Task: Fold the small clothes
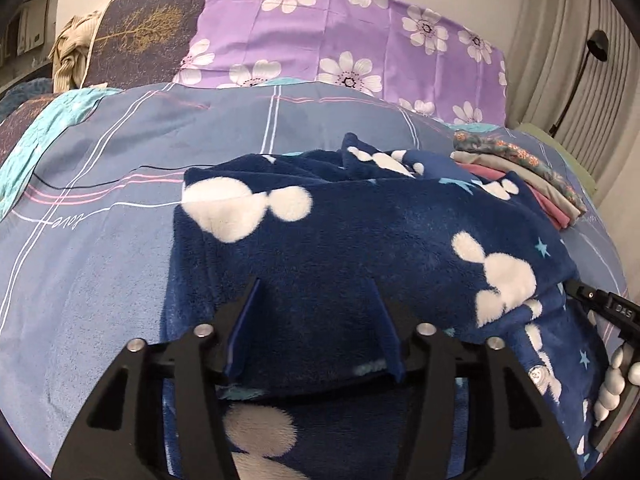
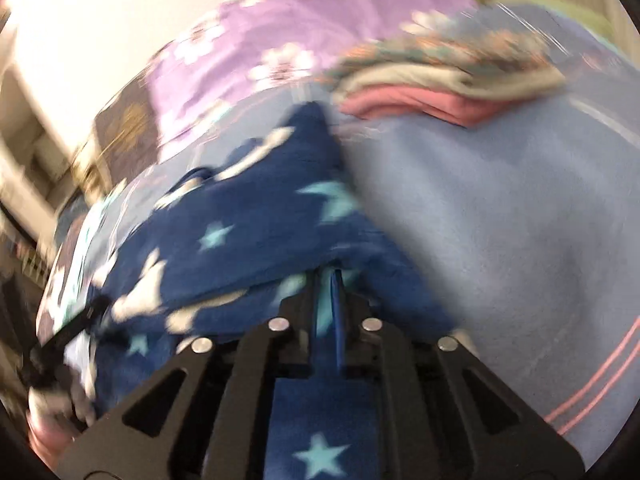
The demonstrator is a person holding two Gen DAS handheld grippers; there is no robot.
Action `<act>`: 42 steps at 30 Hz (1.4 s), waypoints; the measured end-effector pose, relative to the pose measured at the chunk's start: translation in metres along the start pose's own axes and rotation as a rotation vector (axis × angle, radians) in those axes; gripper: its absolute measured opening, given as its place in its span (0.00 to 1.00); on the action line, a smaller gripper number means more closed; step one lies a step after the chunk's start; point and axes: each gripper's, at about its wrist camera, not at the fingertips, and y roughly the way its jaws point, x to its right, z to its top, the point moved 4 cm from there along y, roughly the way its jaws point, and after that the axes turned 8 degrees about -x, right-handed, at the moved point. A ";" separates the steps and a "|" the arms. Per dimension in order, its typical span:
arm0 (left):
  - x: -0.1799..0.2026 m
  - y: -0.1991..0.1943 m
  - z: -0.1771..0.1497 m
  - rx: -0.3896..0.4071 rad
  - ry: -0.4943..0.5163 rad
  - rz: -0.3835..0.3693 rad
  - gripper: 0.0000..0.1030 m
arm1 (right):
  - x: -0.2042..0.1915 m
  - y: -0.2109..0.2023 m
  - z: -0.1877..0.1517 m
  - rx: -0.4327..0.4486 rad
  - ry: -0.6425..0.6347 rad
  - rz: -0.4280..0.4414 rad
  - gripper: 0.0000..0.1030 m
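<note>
A dark blue fleece garment [image 1: 360, 232] with white blobs and pale blue stars lies rumpled on the blue-grey bedsheet [image 1: 100, 248]. My left gripper [image 1: 314, 286] stands open over the garment's near part, and the fleece runs between and under its blue fingers [image 1: 250, 308] without being pinched. At the right edge of that view, part of my right gripper [image 1: 604, 308] is at the garment's side. The right wrist view is blurred. There my right gripper [image 2: 330, 276] is shut on the edge of the blue fleece garment [image 2: 240, 232], which bunches up around its tips.
A stack of folded clothes [image 1: 520, 168] [image 2: 440, 80], floral on top and pink below, sits at the far right of the bed. A purple flowered pillow [image 1: 340, 40] and a dark pillow [image 1: 148, 36] lie behind. A curtain [image 1: 568, 60] hangs at the right.
</note>
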 end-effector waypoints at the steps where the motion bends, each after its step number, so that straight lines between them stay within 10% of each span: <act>1: 0.003 0.000 0.000 0.001 0.007 0.000 0.56 | -0.005 0.003 0.001 -0.016 -0.037 0.003 0.19; 6: 0.009 -0.017 0.002 0.031 0.016 -0.053 0.59 | 0.024 -0.001 0.013 0.064 0.098 -0.136 0.17; 10: -0.019 -0.044 0.008 0.113 -0.059 -0.058 0.62 | 0.081 0.002 0.006 0.037 0.337 0.005 0.00; 12: -0.033 -0.041 0.007 0.089 -0.094 -0.062 0.61 | 0.072 -0.002 0.006 0.035 0.280 -0.003 0.03; 15: -0.037 -0.023 0.000 0.011 -0.089 -0.040 0.45 | 0.045 -0.007 0.002 0.012 0.152 -0.003 0.33; 24: -0.023 -0.015 0.002 -0.034 -0.022 -0.028 0.30 | 0.004 -0.033 -0.006 0.030 -0.014 0.027 0.34; 31: -0.014 0.007 0.007 -0.105 0.013 0.074 0.37 | -0.032 -0.035 -0.001 0.035 -0.139 0.091 0.35; 34: -0.011 -0.002 0.015 -0.100 0.012 0.042 0.12 | -0.041 -0.037 0.004 0.047 -0.173 0.094 0.35; 39: -0.004 -0.049 0.054 0.053 0.079 0.087 0.11 | -0.045 -0.044 0.017 0.080 -0.179 0.087 0.36; 42: -0.009 -0.036 0.059 -0.001 0.101 0.141 0.18 | -0.043 -0.041 0.022 0.094 -0.174 0.081 0.40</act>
